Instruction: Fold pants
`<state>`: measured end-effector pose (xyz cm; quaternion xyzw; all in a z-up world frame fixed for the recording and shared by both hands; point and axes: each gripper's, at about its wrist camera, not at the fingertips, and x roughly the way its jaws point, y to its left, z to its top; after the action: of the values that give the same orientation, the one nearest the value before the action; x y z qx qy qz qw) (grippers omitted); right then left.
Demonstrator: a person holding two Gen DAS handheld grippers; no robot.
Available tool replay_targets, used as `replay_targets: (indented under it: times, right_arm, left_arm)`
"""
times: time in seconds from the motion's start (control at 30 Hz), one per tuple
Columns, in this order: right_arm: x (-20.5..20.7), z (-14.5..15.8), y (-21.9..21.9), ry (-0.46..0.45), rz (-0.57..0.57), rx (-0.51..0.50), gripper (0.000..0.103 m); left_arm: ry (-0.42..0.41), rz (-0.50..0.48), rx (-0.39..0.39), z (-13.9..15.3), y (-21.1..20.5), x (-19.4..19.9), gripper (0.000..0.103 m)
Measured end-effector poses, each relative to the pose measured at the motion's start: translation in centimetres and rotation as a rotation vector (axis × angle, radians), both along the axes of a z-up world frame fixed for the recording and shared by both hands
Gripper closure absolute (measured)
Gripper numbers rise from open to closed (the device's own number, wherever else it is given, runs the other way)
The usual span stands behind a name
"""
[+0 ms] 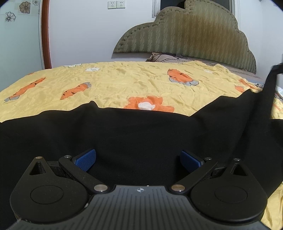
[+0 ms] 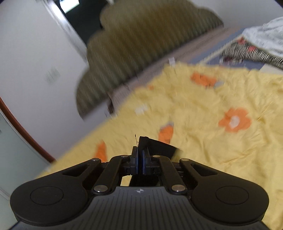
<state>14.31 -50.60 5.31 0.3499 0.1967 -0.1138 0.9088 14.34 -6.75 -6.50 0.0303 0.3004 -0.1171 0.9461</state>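
The black pants (image 1: 141,134) lie spread across the yellow bedspread (image 1: 123,83) in the left wrist view. One strip of the pants rises at the far right (image 1: 270,85), lifted off the bed. My left gripper (image 1: 138,160) is open, its blue pads (image 1: 86,159) low over the black cloth, holding nothing. My right gripper (image 2: 139,159) is shut on a corner of the black pants (image 2: 157,146) and holds it above the bedspread (image 2: 203,141). The right wrist view is blurred by motion.
A padded olive headboard (image 1: 185,35) and a pillow (image 1: 164,57) stand at the far end of the bed. A striped cloth (image 2: 247,53) and white bedding (image 2: 265,35) lie at the far right. A wall with sockets (image 1: 116,4) and a brown door frame (image 1: 45,35) are on the left.
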Motion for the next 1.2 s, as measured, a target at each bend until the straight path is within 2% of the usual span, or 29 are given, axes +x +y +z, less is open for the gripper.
replay_targets:
  times: [0.1,0.2,0.3,0.4,0.47,0.57,0.67,0.73,0.77,0.83,0.87,0.93,0.97,1.0,1.03,1.07,1.13,1.2]
  right_arm:
    - [-5.5,0.1,-1.1,-0.047,-0.075,0.023,0.098]
    - [-8.9,-2.8,-2.2,0.064,-0.126,-0.012,0.098]
    - [-10.6,-7.7,-3.8,0.175,-0.158,0.086,0.098]
    - [-11.7,-10.6,-4.2,0.184,-0.179,0.175,0.098]
    - [-12.5,-10.4,-3.8,0.150,-0.180,0.174,0.098]
    - [-14.0,-9.1,-3.0,0.100,-0.175,0.136,0.098]
    - [-14.3,-10.1,-3.3,0.158,-0.168,0.121,0.098]
    - [-14.6,-11.6,-3.6,0.185,-0.173,0.135,0.098]
    - [-14.8,-11.9,-3.5,0.195,-0.171,0.127,0.095]
    - [-14.9,-11.5,-3.2,0.250,-0.175,0.067,0.089]
    - [-15.0,-10.9,-2.7,0.278,-0.203,0.003,0.088]
    - [-15.4,-9.0,-1.1,0.300,-0.305,-0.189,0.088]
    - [-15.5,-8.0,-0.1,0.268,-0.327,-0.290,0.088]
    - [-15.1,-7.1,1.0,0.223,-0.294,-0.379,0.088]
    - [-14.2,-6.4,2.1,0.199,-0.211,-0.436,0.088]
    - [-12.5,-6.0,3.2,0.212,-0.086,-0.471,0.088]
    - [-9.0,-6.4,5.4,0.251,0.158,-0.477,0.088]
    - [-6.3,-8.0,6.8,0.308,0.288,-0.467,0.088]
  left_arm:
    - [-0.002,-0.011,-0.016,0.1,0.2,-0.1,0.001]
    - [-0.013,-0.020,-0.040,0.3,0.4,-0.3,0.001]
    - [-0.003,-0.033,-0.040,0.3,0.3,-0.3,0.001]
    - [0.012,-0.042,-0.010,0.5,-0.1,-0.4,0.002]
    - [0.028,-0.048,-0.030,1.1,0.0,-0.8,0.002]
    - [0.038,-0.068,-0.102,2.2,0.3,-1.4,0.001]
    - [0.049,-0.075,-0.134,2.8,0.1,-1.3,0.001]
    - [0.062,-0.081,-0.124,2.8,-0.3,-1.1,0.001]
    - [0.068,-0.082,-0.109,2.8,-0.5,-1.1,0.001]
    - [0.074,-0.079,-0.079,2.8,-0.7,-1.1,0.001]
    - [0.072,-0.079,-0.071,2.9,-0.7,-1.1,0.001]
    - [0.055,-0.078,-0.064,3.5,-0.7,-1.1,0.001]
    - [0.038,-0.078,-0.065,3.8,-0.9,-1.0,0.001]
    - [0.026,-0.080,-0.067,4.1,-1.2,-0.8,0.001]
    - [0.020,-0.087,-0.064,4.4,-1.8,-0.5,0.001]
    - [0.024,-0.095,-0.048,4.5,-2.7,0.0,0.001]
    - [0.040,-0.111,0.001,4.3,-4.4,1.0,0.001]
    - [0.084,-0.151,0.094,3.3,-6.1,1.5,0.004]
